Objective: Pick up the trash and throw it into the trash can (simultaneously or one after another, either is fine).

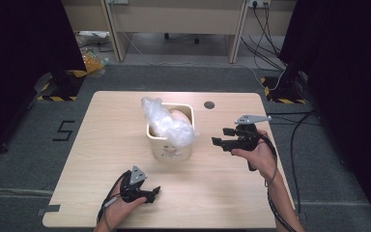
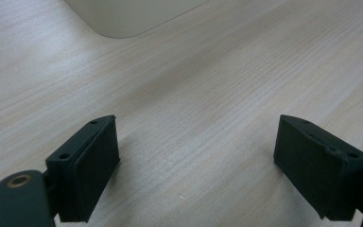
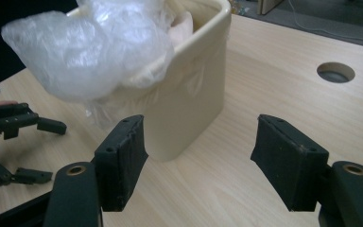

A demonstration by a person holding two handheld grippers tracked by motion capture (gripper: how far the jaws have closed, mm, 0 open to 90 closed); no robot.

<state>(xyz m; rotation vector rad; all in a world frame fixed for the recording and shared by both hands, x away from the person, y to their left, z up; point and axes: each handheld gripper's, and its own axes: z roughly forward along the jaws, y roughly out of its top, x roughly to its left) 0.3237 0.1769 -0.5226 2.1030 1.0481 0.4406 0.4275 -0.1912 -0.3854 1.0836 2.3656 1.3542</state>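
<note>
At the near edge of the light wooden tabletop (image 1: 101,145), the left hand-held gripper (image 1: 152,192) was seen held low by the person's left hand (image 1: 121,205), its jaws standing well apart with nothing but bare wood grain between them, as was shown in the left gripper view. A rounded corner of the cream plastic bin (image 2: 123,19) was caught at the top of that view, apart from the jaws. Farther in and toward the right side of the tabletop, the right hand-held gripper (image 1: 221,136) was held above the surface by the right hand (image 1: 261,154), pointed toward the bin, with its jaws spread wide and nothing held between them. In the right gripper view the bin (image 3: 194,94) was seen near the jaws but not touched by them. The bin (image 1: 171,150) stood upright near the middle of the tabletop, and a crumpled clear plastic bag (image 1: 166,123) was seen bulging out of its top and spilling over the rim. Beyond the bin, a round cable hole (image 1: 209,105) was set near the far edge of the tabletop.
</note>
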